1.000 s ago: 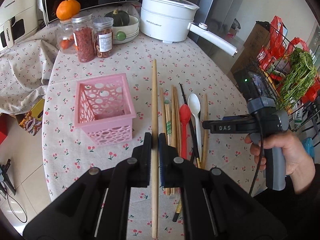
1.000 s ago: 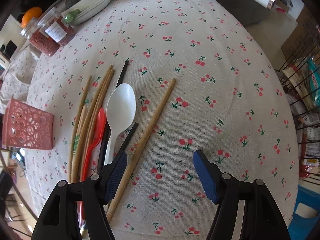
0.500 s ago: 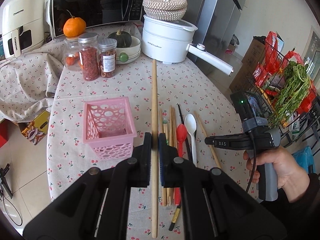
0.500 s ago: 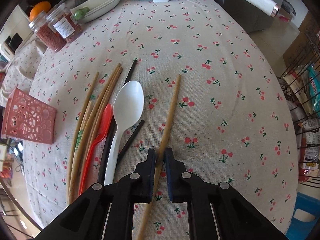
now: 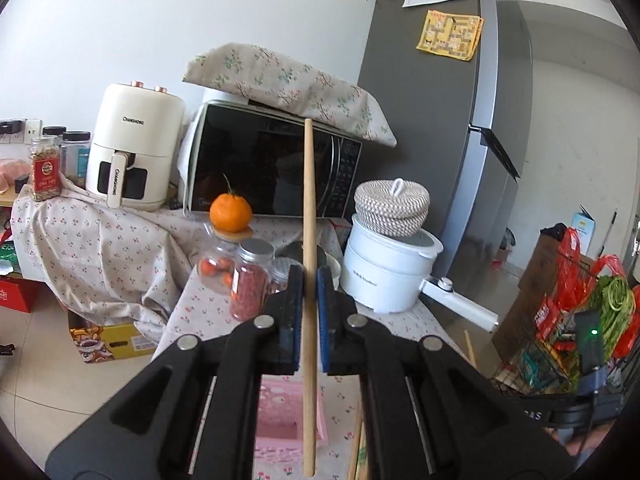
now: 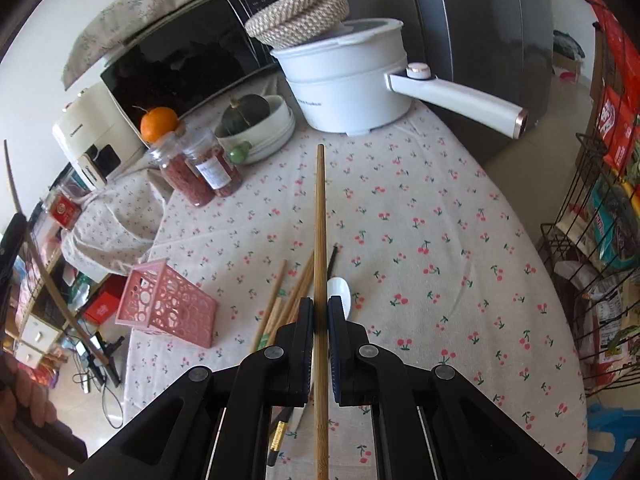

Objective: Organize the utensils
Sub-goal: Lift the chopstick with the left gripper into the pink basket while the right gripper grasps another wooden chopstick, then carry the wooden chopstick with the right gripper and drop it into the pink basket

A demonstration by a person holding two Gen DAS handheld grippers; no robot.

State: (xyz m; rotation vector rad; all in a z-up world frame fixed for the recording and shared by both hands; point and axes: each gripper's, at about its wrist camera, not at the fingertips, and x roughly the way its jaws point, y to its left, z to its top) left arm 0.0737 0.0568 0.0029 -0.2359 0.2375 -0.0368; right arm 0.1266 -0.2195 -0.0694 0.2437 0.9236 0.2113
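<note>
My left gripper (image 5: 307, 280) is shut on a long pale wooden chopstick (image 5: 308, 208), held upright above the pink lattice basket (image 5: 280, 420), which shows below the fingers. My right gripper (image 6: 321, 312) is shut on a brown bamboo chopstick (image 6: 320, 220) and holds it raised over the table. In the right wrist view the pink basket (image 6: 168, 304) lies tipped at the table's left edge. Several chopsticks (image 6: 276, 304), a white spoon (image 6: 340, 288) and a black chopstick (image 6: 332, 256) lie on the cherry-print tablecloth beneath the right gripper.
A white electric pot (image 6: 348, 80) with a long handle (image 6: 460, 96) and a woven lid stands at the back. Spice jars (image 6: 200, 172), an orange (image 6: 159, 122), a bowl with a squash (image 6: 256, 124), a microwave (image 5: 272, 172) and an air fryer (image 5: 132, 148) stand behind. A wire rack (image 6: 600, 240) is at the right.
Both grippers have lifted and tilted upward. The right gripper closed on the bamboo chopstick and raised it off the table. The left gripper keeps its chopstick, now upright above the basket.
</note>
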